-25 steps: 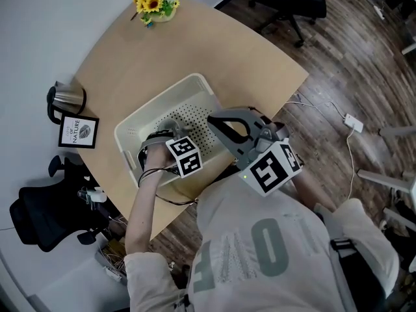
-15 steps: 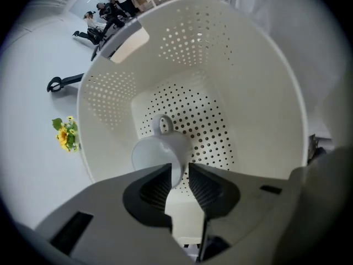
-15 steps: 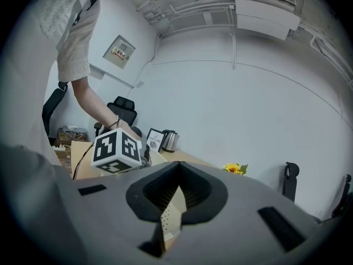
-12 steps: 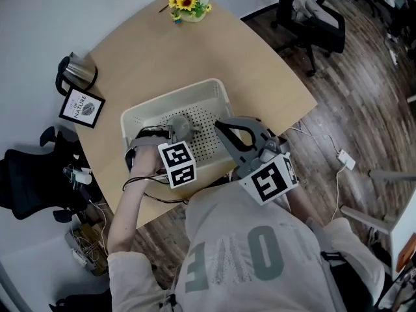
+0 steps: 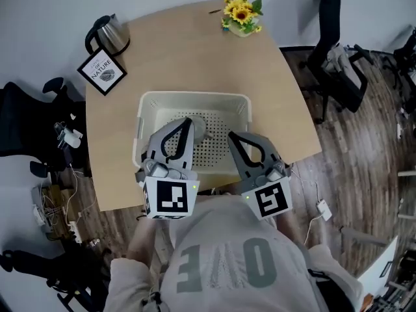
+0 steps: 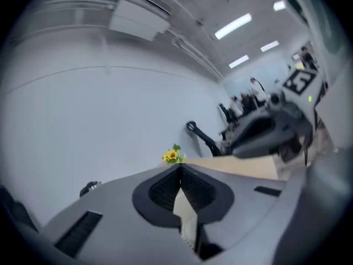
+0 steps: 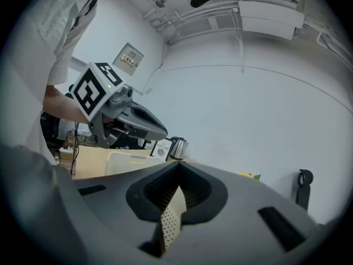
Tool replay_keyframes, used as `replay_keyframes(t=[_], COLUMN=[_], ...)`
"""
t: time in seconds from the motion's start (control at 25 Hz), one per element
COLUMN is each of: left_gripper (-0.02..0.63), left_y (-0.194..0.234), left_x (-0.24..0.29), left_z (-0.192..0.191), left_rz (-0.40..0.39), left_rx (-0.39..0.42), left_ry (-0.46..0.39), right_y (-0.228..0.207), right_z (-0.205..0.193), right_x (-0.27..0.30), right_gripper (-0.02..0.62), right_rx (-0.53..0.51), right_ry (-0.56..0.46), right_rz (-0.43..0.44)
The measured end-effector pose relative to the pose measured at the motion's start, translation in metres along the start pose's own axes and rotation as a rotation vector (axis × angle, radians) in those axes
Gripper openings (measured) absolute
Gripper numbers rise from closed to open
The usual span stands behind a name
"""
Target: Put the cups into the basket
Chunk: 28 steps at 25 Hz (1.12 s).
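A white perforated basket (image 5: 194, 100) stands on the tan table near its front edge. Inside it, a grey cup (image 5: 199, 130) lies on the dotted floor, partly hidden by my left gripper. My left gripper (image 5: 187, 122) hovers over the basket's near half, shut and empty, its tip right beside the cup. My right gripper (image 5: 232, 137) hangs over the basket's near right part, also shut with nothing in it. In the left gripper view the jaws (image 6: 180, 167) meet, with cream basket showing below. The right gripper view shows its jaws (image 7: 178, 176) touching above the perforated basket (image 7: 167, 223).
A metal kettle (image 5: 107, 32) and a framed sign (image 5: 102, 74) stand at the table's far left corner. A pot of sunflowers (image 5: 242, 15) sits at the far right. Black office chairs flank the table on the left (image 5: 26, 119) and right (image 5: 341, 64).
My left gripper has risen out of the basket, away from the cup, and now hovers level with the right one. The head view has swung round, so the table looks rotated.
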<state>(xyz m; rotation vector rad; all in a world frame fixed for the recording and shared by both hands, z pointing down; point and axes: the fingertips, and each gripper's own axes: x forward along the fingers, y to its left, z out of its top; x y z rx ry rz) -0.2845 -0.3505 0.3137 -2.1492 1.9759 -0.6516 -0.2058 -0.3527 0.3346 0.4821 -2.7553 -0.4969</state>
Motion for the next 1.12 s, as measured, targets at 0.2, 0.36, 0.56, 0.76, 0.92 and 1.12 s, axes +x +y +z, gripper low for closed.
replay_keyframes(t=[0.2,0.36,0.56,0.76,0.92,1.12], left_gripper=[0.008,0.008,0.008,0.008,0.008,0.008], left_y=[0.009,0.005,0.024,0.037,0.041,0.036], left_x=[-0.036,-0.053,-0.068,-0.080,-0.084,-0.085], left_z=[-0.016,-0.032,-0.037,-0.038,-0.039,-0.041], left_rz=[0.222,0.266,0.356,0.396,0.408,0.410], left_rx=[-0.169,-0.147,-0.140,-0.115,-0.117,-0.122], left_ry=[-0.041,0.012,-0.004,-0.011,0.000,0.013], right_y=[0.023,0.045,0.068,0.074,0.067,0.061], right_z=[0.005,0.010,0.016,0.013,0.007,0.006], right_x=[0.013,0.023,0.030,0.032,0.028,0.025], right_gripper=[-0.002,-0.002,-0.002,-0.002,-0.002,-0.002], right_rx=[-0.035,-0.071,-0.086,-0.148,-0.119,-0.096], right_ry=[0.002,-0.005,-0.018,0.002,0.015,0.002], right_rz=[0.085,0.150,0.219,0.226,0.225,0.225])
